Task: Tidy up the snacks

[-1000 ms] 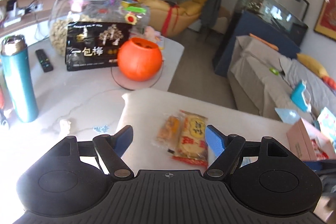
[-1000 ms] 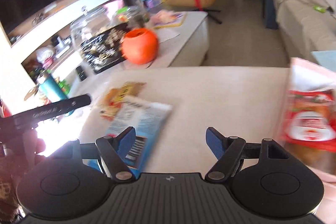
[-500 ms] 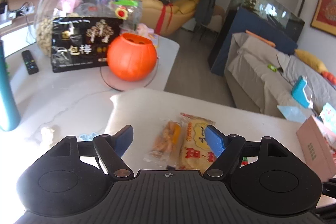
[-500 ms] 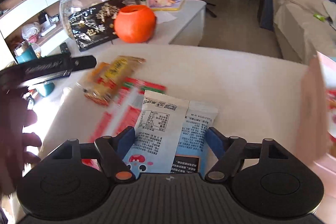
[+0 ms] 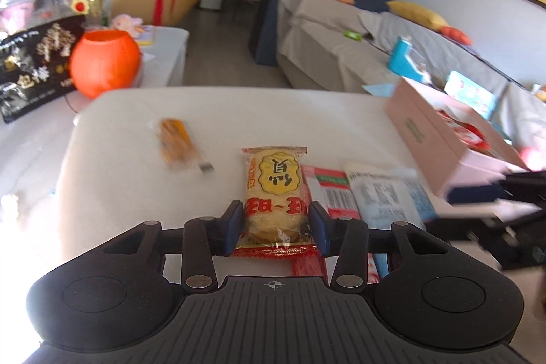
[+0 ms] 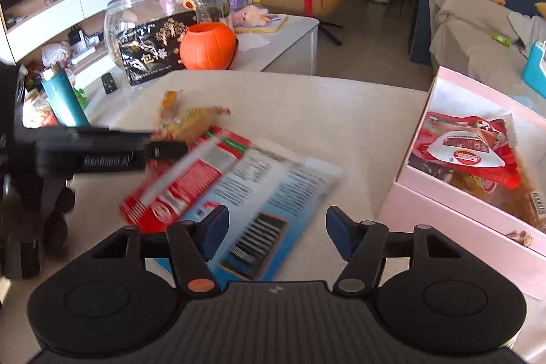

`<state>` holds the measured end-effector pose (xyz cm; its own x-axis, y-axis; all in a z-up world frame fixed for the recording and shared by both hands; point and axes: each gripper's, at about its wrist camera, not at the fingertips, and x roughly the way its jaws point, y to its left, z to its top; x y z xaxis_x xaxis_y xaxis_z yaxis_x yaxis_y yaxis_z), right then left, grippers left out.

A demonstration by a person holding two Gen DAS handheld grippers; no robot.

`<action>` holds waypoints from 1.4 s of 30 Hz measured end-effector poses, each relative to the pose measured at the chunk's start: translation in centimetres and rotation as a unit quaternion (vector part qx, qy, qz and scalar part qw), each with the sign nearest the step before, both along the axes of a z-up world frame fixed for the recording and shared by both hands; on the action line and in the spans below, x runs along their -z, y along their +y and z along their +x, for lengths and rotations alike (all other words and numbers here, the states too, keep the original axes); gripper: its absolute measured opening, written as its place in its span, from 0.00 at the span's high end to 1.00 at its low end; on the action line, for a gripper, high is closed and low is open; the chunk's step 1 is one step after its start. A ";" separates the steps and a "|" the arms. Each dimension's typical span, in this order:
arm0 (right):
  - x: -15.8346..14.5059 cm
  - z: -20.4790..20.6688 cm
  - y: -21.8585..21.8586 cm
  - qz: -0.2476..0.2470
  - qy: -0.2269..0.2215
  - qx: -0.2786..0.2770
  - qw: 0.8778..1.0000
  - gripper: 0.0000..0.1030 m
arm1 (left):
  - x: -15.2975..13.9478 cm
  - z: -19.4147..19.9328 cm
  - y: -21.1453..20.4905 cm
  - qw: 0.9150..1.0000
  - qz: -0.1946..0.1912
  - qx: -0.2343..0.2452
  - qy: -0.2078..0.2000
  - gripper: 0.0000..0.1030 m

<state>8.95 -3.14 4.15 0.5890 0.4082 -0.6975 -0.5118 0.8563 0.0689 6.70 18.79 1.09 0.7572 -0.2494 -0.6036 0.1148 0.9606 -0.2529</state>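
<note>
Left gripper clamped on yellow cracker packet, low over white table. Right gripper wide open, empty, above blue packet beside red packet. Pink box just right, snacks inside.

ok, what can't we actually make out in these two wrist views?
- Left wrist view: whether the left gripper pads really clamp the rice cracker pack; its sides hide the contact.
- Right wrist view: the same pack is a blur behind the left gripper's finger.
- Right wrist view: blue packet print is motion-blurred and unreadable.
- Pink box: lower contents covered by the red pack; right side cut off.
</note>
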 end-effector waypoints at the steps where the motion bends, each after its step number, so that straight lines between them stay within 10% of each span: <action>1: -0.2 0.1 0.2 0.005 0.000 -0.002 1.000 0.38 | -0.1 -0.7 -0.2 1.000 -0.009 0.010 0.004 0.54; 5: -0.7 0.7 1.4 0.019 0.003 -0.011 1.000 0.38 | -1.0 -2.6 0.3 0.999 -0.031 0.021 -0.004 0.54; 12: -0.8 0.9 4.1 0.019 0.000 -0.026 0.999 0.38 | -3.0 1.2 5.5 0.987 -0.037 -0.153 -0.032 0.54; 20: -0.5 -0.3 4.9 0.011 0.017 -0.046 0.999 0.35 | -0.2 8.4 4.7 0.990 0.040 -0.133 0.011 0.57; 22: -0.7 -0.3 5.1 0.014 0.015 -0.048 0.999 0.34 | 0.1 7.5 4.2 0.990 0.066 -0.127 0.004 0.74; 32: -0.4 0.2 8.3 0.017 0.010 -0.068 0.997 0.33 | -0.6 -5.7 2.4 0.989 0.103 -0.102 0.021 0.73; 42: 1.3 1.3 13.1 -0.048 0.001 -0.087 0.995 0.49 | -1.1 -7.8 0.7 0.992 0.086 -0.091 0.032 0.73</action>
<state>10.27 9.99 2.88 0.5127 0.4355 -0.7399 -0.6535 0.7569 -0.0073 -1.06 19.53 2.17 0.7383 -0.0013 -0.6744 -0.0753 0.9936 -0.0844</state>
